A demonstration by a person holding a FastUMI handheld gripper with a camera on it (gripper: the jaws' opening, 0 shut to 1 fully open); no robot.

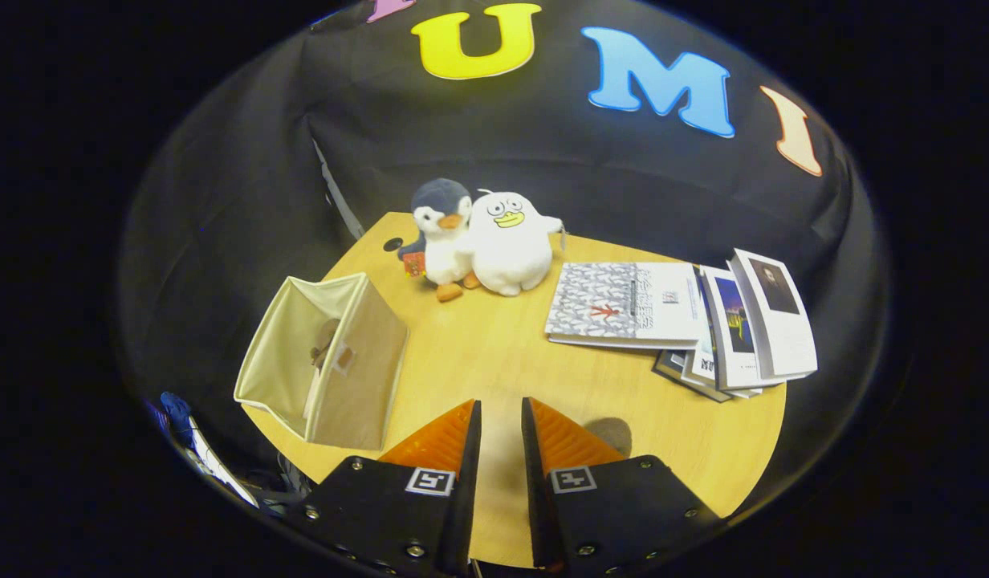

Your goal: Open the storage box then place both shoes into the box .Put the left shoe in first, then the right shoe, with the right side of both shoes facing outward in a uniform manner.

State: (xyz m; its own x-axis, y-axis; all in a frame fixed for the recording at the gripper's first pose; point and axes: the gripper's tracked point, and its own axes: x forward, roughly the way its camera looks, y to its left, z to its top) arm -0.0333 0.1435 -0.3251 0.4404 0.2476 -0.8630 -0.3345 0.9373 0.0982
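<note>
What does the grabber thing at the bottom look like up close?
The gripper has two wedge-shaped fingers with ridged inner faces. Each is mounted on a black block held by small silver screws, and each block carries a little black-and-white square marker. A narrow gap runs between the fingers, with nothing in it.

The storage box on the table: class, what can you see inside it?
Inside the storage box, a dim brownish shape shows through its translucent flap; what it is cannot be told. The gripper hovers apart, holding nothing.
</note>
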